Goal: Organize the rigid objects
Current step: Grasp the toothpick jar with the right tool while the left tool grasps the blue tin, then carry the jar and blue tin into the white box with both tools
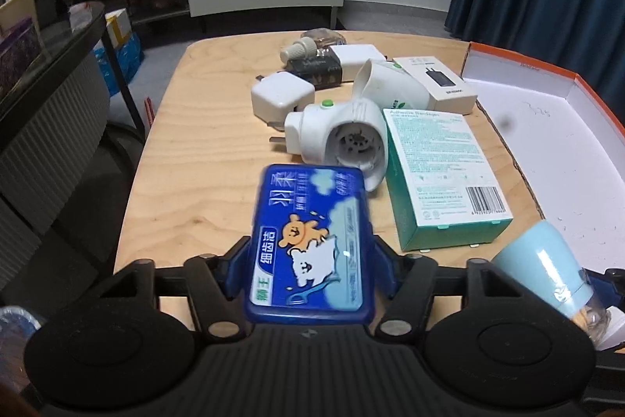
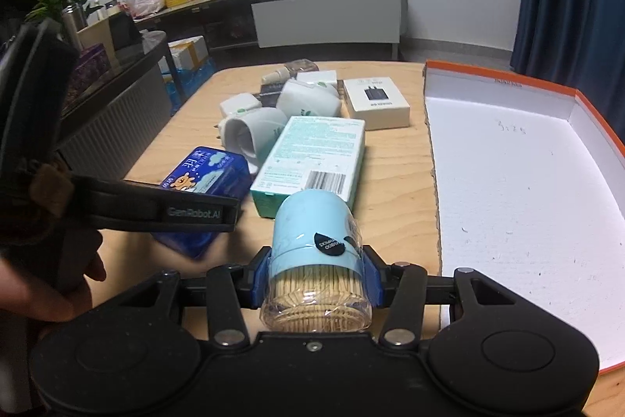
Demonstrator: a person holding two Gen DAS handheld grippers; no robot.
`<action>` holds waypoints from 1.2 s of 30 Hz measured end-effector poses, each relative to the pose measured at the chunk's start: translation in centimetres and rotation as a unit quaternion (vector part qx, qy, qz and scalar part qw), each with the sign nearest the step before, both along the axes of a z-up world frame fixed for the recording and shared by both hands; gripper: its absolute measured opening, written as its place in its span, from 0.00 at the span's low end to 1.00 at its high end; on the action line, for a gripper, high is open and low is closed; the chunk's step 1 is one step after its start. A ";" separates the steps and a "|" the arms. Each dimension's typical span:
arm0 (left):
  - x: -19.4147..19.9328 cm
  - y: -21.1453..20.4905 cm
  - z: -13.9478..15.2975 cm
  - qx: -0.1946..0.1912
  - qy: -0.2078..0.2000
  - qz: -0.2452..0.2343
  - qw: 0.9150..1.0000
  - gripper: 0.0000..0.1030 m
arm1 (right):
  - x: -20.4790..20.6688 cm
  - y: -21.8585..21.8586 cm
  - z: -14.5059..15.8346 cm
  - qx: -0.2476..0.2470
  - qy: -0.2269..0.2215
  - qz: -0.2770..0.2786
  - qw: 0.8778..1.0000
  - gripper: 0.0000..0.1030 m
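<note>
The orange-edged box (image 2: pixel 519 190), the largest item, lay open on the right side of the wooden table (image 1: pixel 203 159), its white interior bare. Left of it the green bandage box (image 1: pixel 441 178) lay flat, barcode toward the camera, with a white plug-in device (image 1: pixel 336 139) on its side touching the box's left edge; a second white device (image 1: pixel 390 85), a white charger box (image 1: pixel 439 83), a white adapter (image 1: pixel 279 94), a dark packet (image 1: pixel 318 71) and a small bottle (image 1: pixel 312 43) were clustered behind, closely packed. The left gripper (image 1: pixel 310 253) was closed to a moderate width on the blue floss case (image 1: pixel 310 245), blue pads pressed to both long sides; the case, printed with cartoon bears, sat at the table's near edge, just in front of the plug-in device, and whether it rested on the wood could not be told. The right gripper (image 2: pixel 316 280) clamped the toothpick jar (image 2: pixel 316 260) at the junction of its pale blue cap and clear body, cap pointing away, toothpicks visible inside; the jar was just in front of the bandage box, beside the orange-edged box. A hand (image 2: pixel 50 276) gripped the left tool.
</note>
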State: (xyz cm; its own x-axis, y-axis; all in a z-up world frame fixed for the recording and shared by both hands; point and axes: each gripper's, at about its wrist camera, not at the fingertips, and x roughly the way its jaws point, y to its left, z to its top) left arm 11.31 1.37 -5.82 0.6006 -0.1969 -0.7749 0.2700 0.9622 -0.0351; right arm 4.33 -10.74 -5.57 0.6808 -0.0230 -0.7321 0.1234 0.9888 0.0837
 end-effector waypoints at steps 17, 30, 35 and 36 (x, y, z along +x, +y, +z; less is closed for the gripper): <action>-6.2 0.7 3.8 -0.048 -0.017 0.069 0.996 0.61 | -3.1 -2.1 3.6 0.009 -0.032 0.015 0.999 0.56; -7.8 -4.3 5.3 -0.054 -0.028 0.047 0.997 0.61 | -5.9 -7.0 5.5 -0.002 -0.041 -0.018 0.999 0.56; -7.8 -6.6 5.7 -0.056 -0.029 0.025 0.998 0.61 | -6.5 -8.8 6.0 -0.005 -0.045 -0.036 0.998 0.56; -7.8 -7.0 5.7 -0.055 -0.029 0.020 0.998 0.61 | -6.5 -9.1 6.0 -0.005 -0.046 -0.040 0.998 0.56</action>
State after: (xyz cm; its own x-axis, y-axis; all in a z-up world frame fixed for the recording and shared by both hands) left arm 3.52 -5.65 -0.08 0.6533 -0.2540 -0.7132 0.2357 0.9635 -0.1272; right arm -2.19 -19.84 0.48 0.7408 -0.0871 -0.6660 0.1938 0.9771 0.0878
